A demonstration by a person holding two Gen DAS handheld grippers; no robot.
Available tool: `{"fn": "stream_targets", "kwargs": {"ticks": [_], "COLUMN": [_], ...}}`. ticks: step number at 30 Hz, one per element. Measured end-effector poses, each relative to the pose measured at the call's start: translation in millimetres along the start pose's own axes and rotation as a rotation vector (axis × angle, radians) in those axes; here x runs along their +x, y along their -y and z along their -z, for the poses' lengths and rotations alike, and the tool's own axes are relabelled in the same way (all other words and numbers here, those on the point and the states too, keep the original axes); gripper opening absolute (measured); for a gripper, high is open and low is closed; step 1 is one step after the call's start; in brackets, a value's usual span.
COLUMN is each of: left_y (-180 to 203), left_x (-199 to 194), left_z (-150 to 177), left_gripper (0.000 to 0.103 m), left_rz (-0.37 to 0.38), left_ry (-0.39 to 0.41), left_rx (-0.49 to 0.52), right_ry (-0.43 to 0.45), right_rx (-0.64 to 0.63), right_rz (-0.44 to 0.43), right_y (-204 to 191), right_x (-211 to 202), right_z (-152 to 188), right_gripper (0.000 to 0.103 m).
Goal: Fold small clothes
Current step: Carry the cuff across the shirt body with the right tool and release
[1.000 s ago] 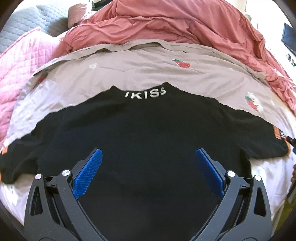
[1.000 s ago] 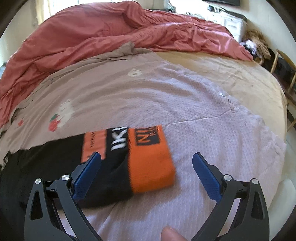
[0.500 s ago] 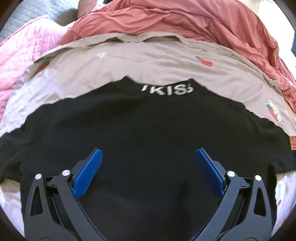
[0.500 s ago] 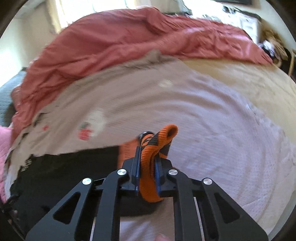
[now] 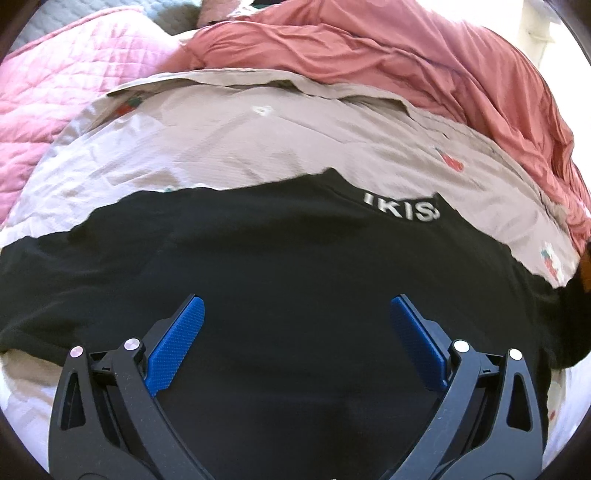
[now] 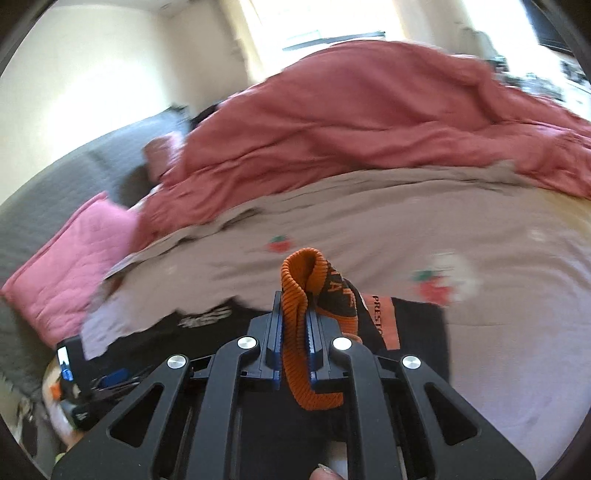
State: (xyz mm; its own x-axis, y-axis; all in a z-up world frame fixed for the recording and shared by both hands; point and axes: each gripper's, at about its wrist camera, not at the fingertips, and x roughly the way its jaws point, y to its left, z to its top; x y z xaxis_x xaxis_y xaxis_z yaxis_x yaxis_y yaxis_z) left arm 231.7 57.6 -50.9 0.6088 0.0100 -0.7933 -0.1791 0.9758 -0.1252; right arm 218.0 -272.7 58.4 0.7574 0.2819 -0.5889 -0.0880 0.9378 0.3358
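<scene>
A black shirt with white collar lettering lies flat on a beige strawberry-print sheet. My left gripper is open and empty, just above the shirt's body. My right gripper is shut on the shirt's orange ribbed sleeve cuff and holds it lifted over the black shirt. The cuff folds over above the fingers. The left gripper's body shows at the lower left of the right wrist view.
A rumpled red duvet lies along the far side of the bed. A pink quilted pillow sits at the left, with grey bedding behind it. Walls and a bright window are beyond.
My right gripper closed on the orange cuff, lifted it and swung left over the shirt. My left gripper shifted left above the shirt and stayed open.
</scene>
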Motion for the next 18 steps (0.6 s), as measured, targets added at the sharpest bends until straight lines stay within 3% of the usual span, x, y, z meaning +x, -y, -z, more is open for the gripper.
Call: {"fn": "stream_targets", "kwargs": {"ticks": [6, 11, 15, 18], "left_y": [-30, -49, -49, -37], "left_x": [-6, -5, -3, -5], "left_z": [-8, -9, -7, -3], "left_gripper": [0.095, 0.095, 0.095, 0.095], "left_rz": [0.001, -0.007, 0.071, 0.204], "left_ry": [0.024, 0.024, 0.009, 0.012], "left_rx": [-0.088, -0.144, -0.159, -0.146], "right_ry": [-0.111, -0.193, -0.179, -0.159], "right_rx": [-0.046, -0.042, -0.054, -0.062], "right_rz": [-0.120, -0.214, -0.264, -0.244], "right_y": [-75, -110, -116, -111], "right_x": [53, 80, 72, 68], "right_z": [23, 40, 40, 38], "right_gripper": [0.009, 0.013, 0.020, 0.029]}}
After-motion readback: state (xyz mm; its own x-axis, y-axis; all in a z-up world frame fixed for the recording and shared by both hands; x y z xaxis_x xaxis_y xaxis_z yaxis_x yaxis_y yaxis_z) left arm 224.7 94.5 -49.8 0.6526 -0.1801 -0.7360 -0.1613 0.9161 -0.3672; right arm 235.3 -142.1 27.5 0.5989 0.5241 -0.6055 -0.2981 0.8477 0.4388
